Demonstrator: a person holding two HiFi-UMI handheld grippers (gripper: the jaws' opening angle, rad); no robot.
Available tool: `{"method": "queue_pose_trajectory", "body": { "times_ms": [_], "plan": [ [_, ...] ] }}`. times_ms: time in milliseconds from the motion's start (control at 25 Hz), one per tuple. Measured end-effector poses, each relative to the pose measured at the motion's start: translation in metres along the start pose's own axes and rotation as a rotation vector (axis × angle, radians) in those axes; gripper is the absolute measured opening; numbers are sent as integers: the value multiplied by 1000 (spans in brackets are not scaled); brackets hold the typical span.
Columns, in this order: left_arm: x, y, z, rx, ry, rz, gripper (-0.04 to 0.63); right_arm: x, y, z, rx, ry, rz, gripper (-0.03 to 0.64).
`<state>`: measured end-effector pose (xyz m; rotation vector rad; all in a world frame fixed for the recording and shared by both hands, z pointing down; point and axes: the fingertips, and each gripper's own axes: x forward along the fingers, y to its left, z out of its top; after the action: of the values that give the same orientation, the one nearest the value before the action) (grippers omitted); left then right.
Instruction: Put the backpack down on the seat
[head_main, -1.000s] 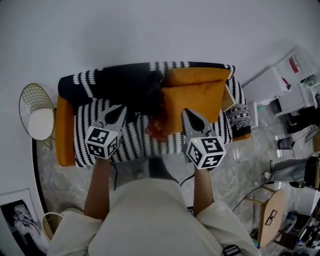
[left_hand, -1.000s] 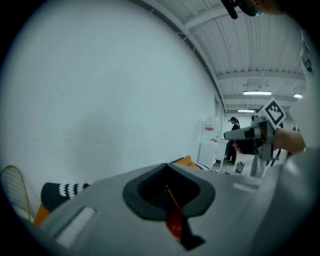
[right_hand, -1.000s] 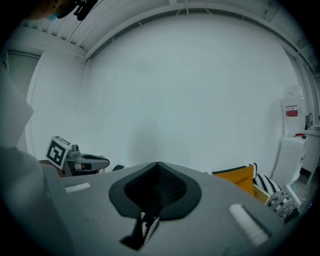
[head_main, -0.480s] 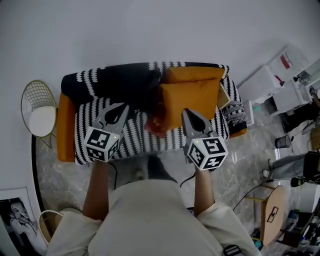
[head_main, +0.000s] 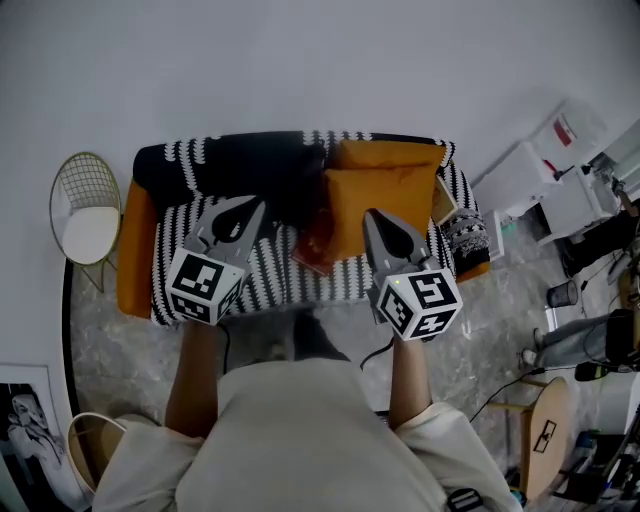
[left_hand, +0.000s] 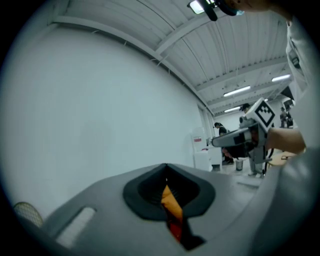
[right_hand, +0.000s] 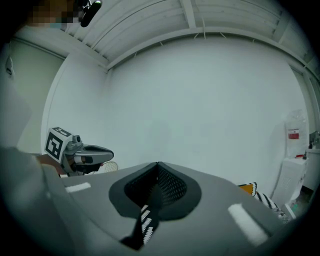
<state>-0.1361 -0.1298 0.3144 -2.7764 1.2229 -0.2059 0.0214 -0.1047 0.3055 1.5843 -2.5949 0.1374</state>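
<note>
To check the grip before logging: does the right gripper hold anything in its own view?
No, the right gripper has its jaws shut together, with nothing between them.

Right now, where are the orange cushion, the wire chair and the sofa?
orange cushion (head_main: 390, 195), head view, middle of its face.
wire chair (head_main: 90, 233), head view, its white seat pad.
sofa (head_main: 340, 283), head view, striped seat near front edge.

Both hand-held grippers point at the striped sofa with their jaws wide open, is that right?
Not quite: the jaws are shut, not wide open, as the left gripper view and the right gripper view show. The left hand-held gripper and the right hand-held gripper do point at the striped sofa.
</note>
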Motion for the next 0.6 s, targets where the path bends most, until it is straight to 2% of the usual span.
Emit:
{"method": "queue_pose_trajectory", "body": {
  "times_ms": [240,600],
  "plan": [
    [-21,-22,22,23,-41,-6,5,-30,17,16,-28,-28,6,6],
    [-46,-52,34,51,-74,-4,5,-64,36,30,-67,-60,25,6]
  ]
}}
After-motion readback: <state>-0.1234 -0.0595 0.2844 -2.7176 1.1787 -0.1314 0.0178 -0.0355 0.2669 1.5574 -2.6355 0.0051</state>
